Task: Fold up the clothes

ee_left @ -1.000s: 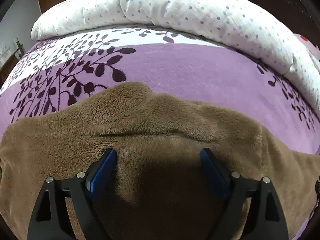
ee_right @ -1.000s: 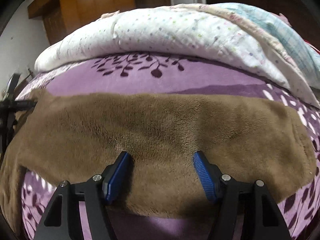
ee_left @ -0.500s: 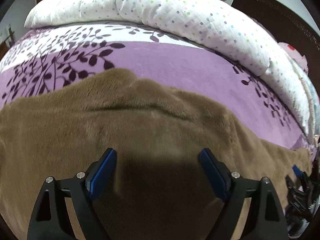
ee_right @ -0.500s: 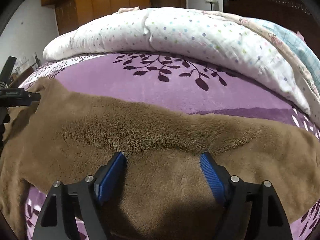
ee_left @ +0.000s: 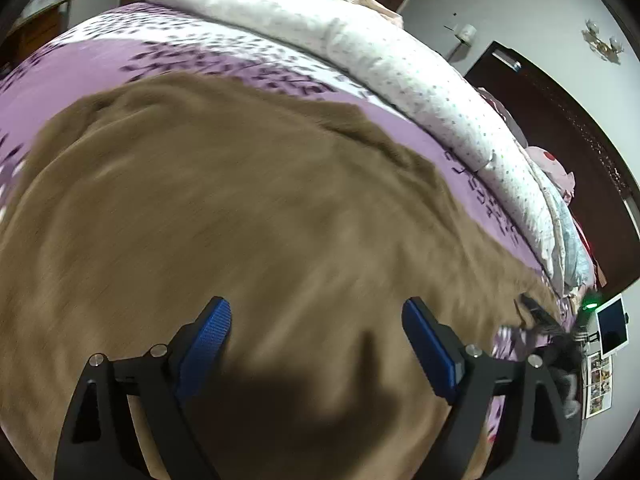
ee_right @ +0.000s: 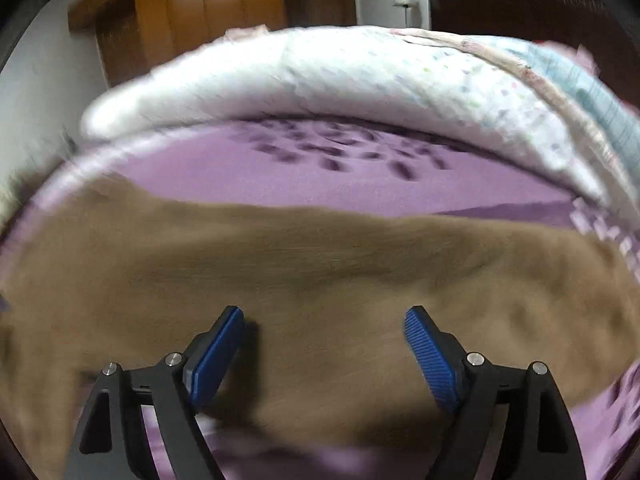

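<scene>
while both grippers (ee_left: 316, 332) (ee_right: 325, 334) gape over the brown garment (ee_left: 240, 208), the right one is opening.

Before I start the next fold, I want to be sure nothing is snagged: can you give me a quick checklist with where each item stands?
1. Left gripper free of cloth: ok, fingers wide apart above the brown garment.
2. Right gripper free: ok, opening, nothing pinched.
3. Garment flat on the purple bedspread: ok, no big bunching seen.
4. Near edge reachable: ok in the right wrist view.
5. Dotted quilt apart from the garment: ok.
6. Exact outline: cannot tell, motion blur.
</scene>
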### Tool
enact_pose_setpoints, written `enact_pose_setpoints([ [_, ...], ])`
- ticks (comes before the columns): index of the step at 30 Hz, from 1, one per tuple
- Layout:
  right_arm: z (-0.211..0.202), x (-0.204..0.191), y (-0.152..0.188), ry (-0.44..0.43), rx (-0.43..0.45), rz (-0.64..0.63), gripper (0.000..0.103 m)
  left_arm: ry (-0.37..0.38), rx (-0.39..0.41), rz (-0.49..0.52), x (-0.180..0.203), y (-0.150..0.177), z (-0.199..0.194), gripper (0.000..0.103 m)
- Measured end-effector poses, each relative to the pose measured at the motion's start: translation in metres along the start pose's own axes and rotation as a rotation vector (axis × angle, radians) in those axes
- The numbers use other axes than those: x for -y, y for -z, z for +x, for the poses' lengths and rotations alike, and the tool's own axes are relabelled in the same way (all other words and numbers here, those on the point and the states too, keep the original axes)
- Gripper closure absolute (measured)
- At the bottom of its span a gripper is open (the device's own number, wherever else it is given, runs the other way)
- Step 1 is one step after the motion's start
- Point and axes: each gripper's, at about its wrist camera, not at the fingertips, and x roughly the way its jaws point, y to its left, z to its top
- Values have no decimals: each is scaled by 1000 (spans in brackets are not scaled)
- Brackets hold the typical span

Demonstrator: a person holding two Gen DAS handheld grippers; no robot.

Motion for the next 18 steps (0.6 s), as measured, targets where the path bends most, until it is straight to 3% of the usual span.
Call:
enact_pose_setpoints([
  [2,-22,-22,3,-110,1,25,18,-14,3,1,-15,18,-13,12],
  [4,-42,-64,22,-230,-25,-79,18,-7,2,-11,-30,32,-22,12],
  [7,-60,-108,56,-327,-79,-192,18,14,7,-38,-48,47,-32,12],
  [12,-69,-154,103,-427,-185,-250,18,26,19,-86,-68,65,-39,12],
  [17,-56,-176,150,-416,-326,-311,18,21,16,-101,-77,75,-40,12],
  [18,-58,-180,157,-410,-334,-333,24,21,15,-104,-78,76,-40,12],
])
